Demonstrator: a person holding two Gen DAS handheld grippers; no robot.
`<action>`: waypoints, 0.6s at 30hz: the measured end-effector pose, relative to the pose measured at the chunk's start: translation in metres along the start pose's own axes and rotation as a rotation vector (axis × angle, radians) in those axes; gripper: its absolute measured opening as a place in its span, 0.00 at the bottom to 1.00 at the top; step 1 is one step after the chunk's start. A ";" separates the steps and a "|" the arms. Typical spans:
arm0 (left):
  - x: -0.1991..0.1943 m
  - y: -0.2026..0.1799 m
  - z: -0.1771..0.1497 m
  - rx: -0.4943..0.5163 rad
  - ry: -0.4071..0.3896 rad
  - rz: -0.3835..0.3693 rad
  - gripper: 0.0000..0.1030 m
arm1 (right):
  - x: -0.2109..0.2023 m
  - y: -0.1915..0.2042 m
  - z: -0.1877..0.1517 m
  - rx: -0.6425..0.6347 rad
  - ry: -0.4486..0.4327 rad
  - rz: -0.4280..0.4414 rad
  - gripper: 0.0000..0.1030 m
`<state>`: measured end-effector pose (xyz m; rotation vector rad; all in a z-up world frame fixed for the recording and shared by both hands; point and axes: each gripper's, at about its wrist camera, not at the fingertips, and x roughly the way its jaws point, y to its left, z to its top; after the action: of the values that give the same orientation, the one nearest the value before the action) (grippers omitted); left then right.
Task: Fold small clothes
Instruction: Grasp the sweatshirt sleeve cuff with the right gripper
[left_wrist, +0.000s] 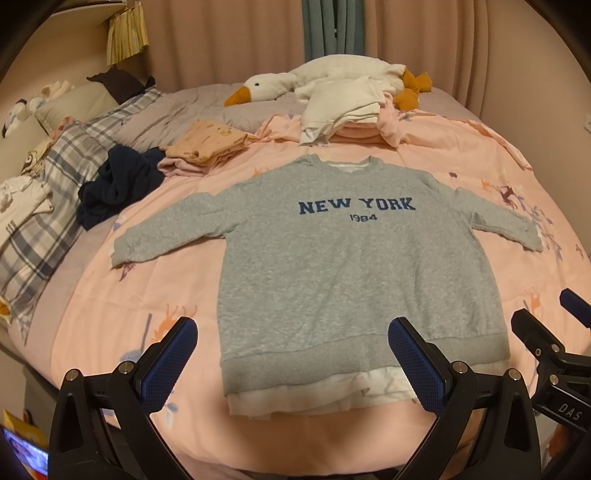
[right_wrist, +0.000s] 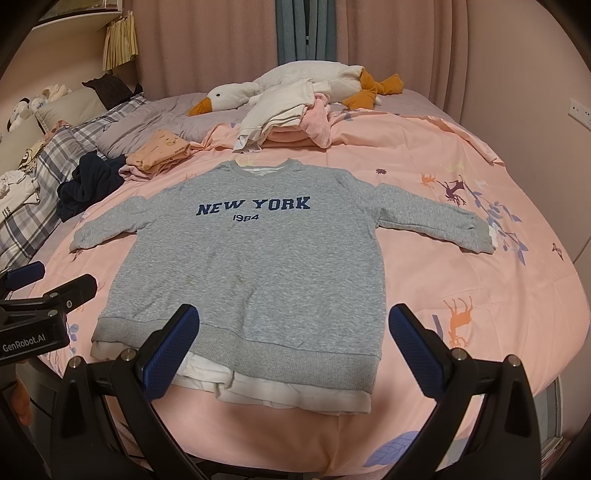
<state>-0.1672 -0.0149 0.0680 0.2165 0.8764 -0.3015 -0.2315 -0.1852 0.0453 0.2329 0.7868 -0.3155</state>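
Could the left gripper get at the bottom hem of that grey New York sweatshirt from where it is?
Probably yes: the left gripper is open right over the grey sweatshirt, whose hem lies flat on the pink quilt, uncovered.

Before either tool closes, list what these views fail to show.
- Gray sweatshirt back: both views, face-up on the pink duvet.
- White underlayer: covered except the hem.
- Left tool, right tool: bases cut off by the bottom edge.

Bare pink duvet (right_wrist: 461, 280) open on both sides of the flat grey sweatshirt (right_wrist: 251, 266), navy heap (left_wrist: 118, 184) and folded peach stack (left_wrist: 207, 144) crowding its far left, white-pink pile (left_wrist: 347, 110) just beyond collar, plush goose (left_wrist: 295, 83) behind
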 end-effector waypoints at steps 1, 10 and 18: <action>0.005 0.000 0.003 0.001 0.003 -0.001 0.99 | 0.000 0.001 0.000 0.001 0.001 -0.002 1.00; 0.046 0.014 0.010 -0.046 0.038 -0.079 0.99 | 0.018 -0.022 -0.008 0.105 0.020 0.116 1.00; 0.098 0.036 0.010 -0.204 0.115 -0.381 0.99 | 0.050 -0.077 -0.018 0.331 -0.004 0.279 1.00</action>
<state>-0.0886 -0.0012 0.0003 -0.1263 1.0550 -0.5542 -0.2382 -0.2599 -0.0101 0.6470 0.6852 -0.1805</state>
